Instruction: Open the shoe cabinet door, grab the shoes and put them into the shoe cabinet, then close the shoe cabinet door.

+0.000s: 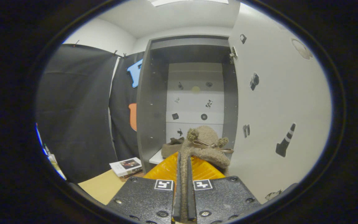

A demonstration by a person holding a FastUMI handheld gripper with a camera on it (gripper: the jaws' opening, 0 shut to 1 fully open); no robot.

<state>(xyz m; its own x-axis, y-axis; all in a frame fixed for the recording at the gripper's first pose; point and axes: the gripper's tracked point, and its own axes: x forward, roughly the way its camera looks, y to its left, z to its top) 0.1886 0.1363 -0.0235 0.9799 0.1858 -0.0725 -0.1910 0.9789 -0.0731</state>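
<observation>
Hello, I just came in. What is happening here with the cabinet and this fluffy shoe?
A person's handheld gripper is shut on a fuzzy brown shoe with pompoms and a bow, holding it just in front of the shoe cabinet. The cabinet door stands open to the right. Another brown shoe already lies on the shelf inside. A book rests on the floor beside the cabinet.
</observation>
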